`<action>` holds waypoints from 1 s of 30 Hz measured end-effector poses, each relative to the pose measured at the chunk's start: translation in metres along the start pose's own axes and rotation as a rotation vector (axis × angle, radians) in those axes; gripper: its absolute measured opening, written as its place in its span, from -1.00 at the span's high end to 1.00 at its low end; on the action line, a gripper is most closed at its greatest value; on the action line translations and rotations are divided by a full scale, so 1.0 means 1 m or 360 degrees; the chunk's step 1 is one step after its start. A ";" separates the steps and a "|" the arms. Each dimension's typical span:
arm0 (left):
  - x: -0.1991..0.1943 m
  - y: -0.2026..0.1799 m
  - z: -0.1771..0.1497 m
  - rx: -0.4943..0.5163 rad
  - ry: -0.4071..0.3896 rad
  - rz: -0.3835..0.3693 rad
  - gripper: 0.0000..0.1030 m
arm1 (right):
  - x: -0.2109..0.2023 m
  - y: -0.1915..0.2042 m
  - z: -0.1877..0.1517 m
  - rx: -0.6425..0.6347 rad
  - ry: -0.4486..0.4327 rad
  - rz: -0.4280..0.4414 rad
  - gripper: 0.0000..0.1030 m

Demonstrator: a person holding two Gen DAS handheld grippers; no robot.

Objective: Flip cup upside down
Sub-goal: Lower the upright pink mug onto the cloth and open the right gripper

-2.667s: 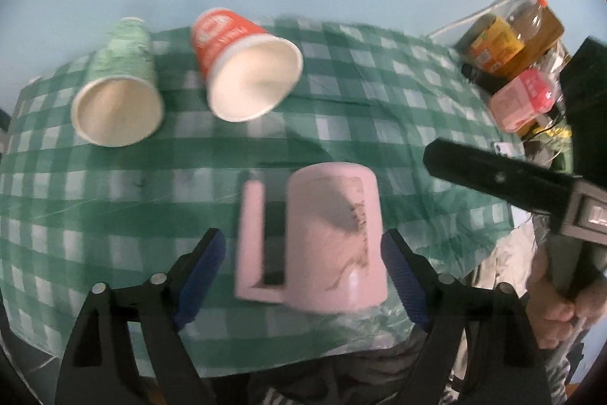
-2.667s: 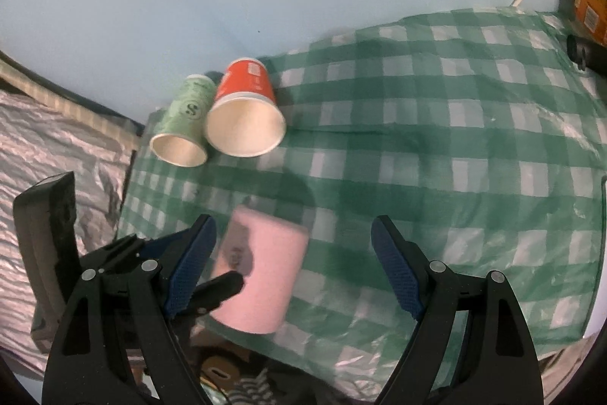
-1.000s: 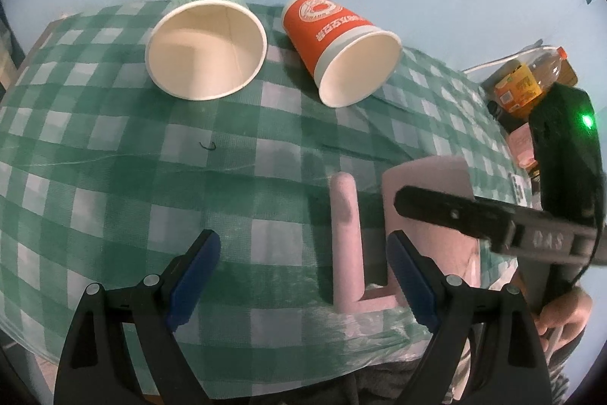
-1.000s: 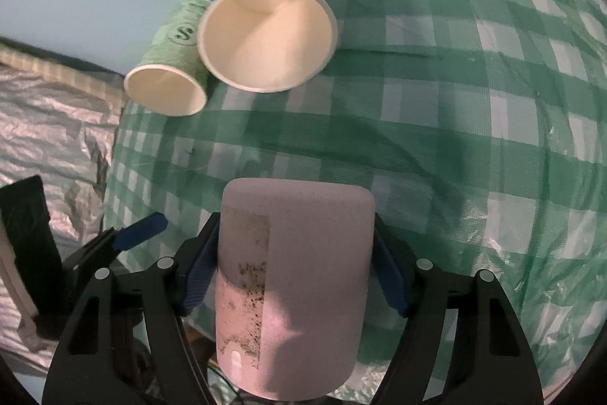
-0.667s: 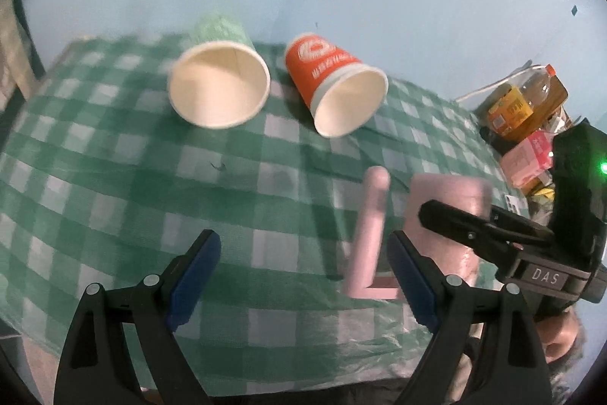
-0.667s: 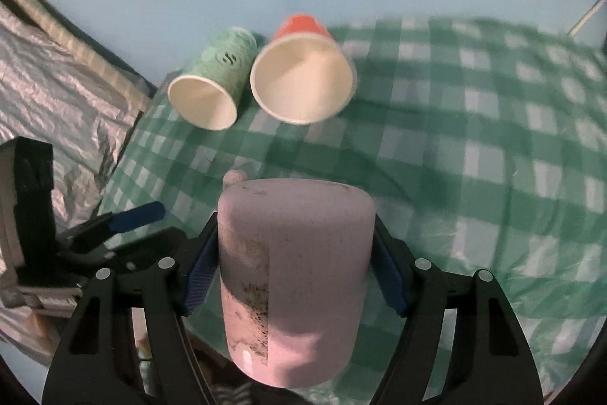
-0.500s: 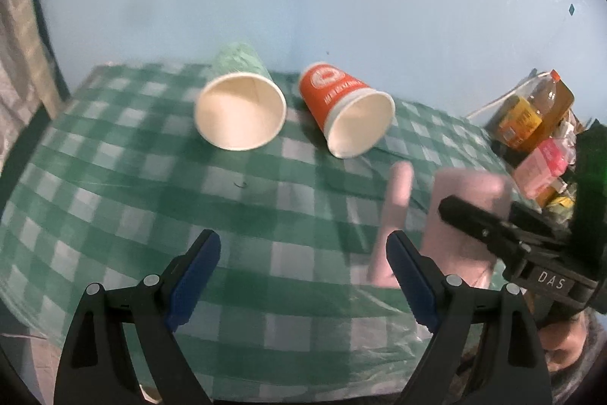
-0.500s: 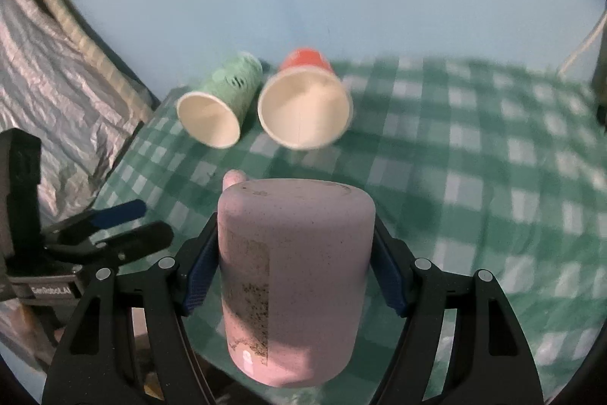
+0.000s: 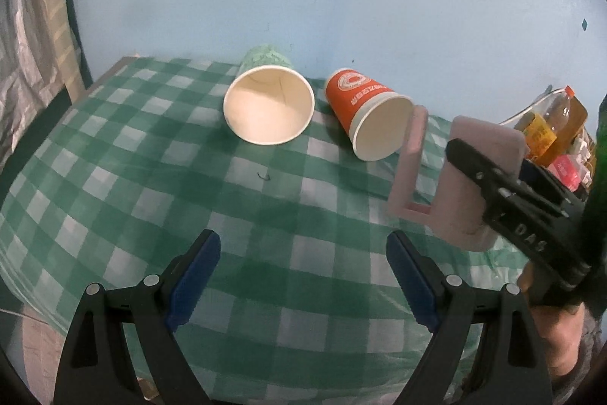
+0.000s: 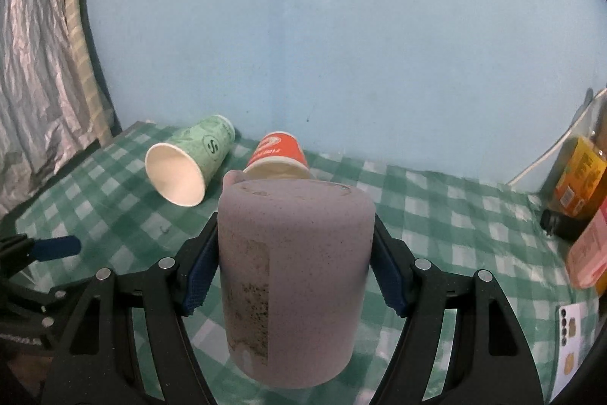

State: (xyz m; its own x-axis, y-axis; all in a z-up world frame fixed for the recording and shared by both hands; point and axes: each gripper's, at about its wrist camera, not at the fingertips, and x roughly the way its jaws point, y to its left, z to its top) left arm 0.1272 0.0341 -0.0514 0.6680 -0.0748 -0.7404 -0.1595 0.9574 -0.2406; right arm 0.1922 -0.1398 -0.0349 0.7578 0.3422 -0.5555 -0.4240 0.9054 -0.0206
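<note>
Pale blue wall (image 10: 341, 44) behind, green-and-white checked tablecloth (image 9: 151, 185) below, crinkled silver sheeting (image 10: 30, 71) off to the left of the right gripper.

Right gripper (image 10: 294, 268) clamped on the pink mug (image 10: 292, 276), blue pads pressed against both sides of the body. Mug held off the tablecloth, closed flat end up and away from the camera, a worn rectangular patch down the near side, tip of the handle peeking over the far left edge. From the left wrist view, same mug (image 9: 474, 185) up and to the right of the left gripper, handle pointing toward the paper cups, black right gripper (image 9: 504, 200) across its body, a bare hand (image 9: 557, 336) on the grip below.

Left gripper (image 9: 301, 279) spread wide, nothing between the blue pads, hovering over the tablecloth.

Ahead of both grippers, two paper cups lying on their sides close to the wall: green cup (image 9: 269, 105) mouth toward the left camera, orange cup (image 9: 370, 112) just beside it, mouth angled toward the mug. In the right wrist view, orange cup (image 10: 279, 156) directly behind the mug, green cup (image 10: 189, 166) to its left.

Far right of the right gripper, a cluster of bottles (image 10: 578, 177) and a pink container (image 10: 590, 253) at the tablecloth's edge.
</note>
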 end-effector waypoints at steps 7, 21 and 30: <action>-0.002 -0.001 -0.006 0.0001 -0.0007 -0.0007 -0.75 | 0.000 0.007 -0.020 -0.0100 -0.0008 -0.0002 -0.42; -0.015 -0.016 -0.024 0.0062 -0.0062 -0.0044 -0.76 | -0.013 -0.004 -0.047 -0.0017 0.0074 0.0059 -0.42; -0.032 -0.025 -0.034 0.0074 -0.0141 -0.0053 -0.80 | -0.025 -0.015 -0.047 0.0100 0.0056 0.0104 -0.56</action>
State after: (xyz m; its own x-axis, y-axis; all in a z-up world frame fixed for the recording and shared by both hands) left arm 0.0849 0.0031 -0.0435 0.7342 -0.0836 -0.6737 -0.1039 0.9669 -0.2332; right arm 0.1568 -0.1738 -0.0596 0.7114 0.3928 -0.5827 -0.4390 0.8959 0.0680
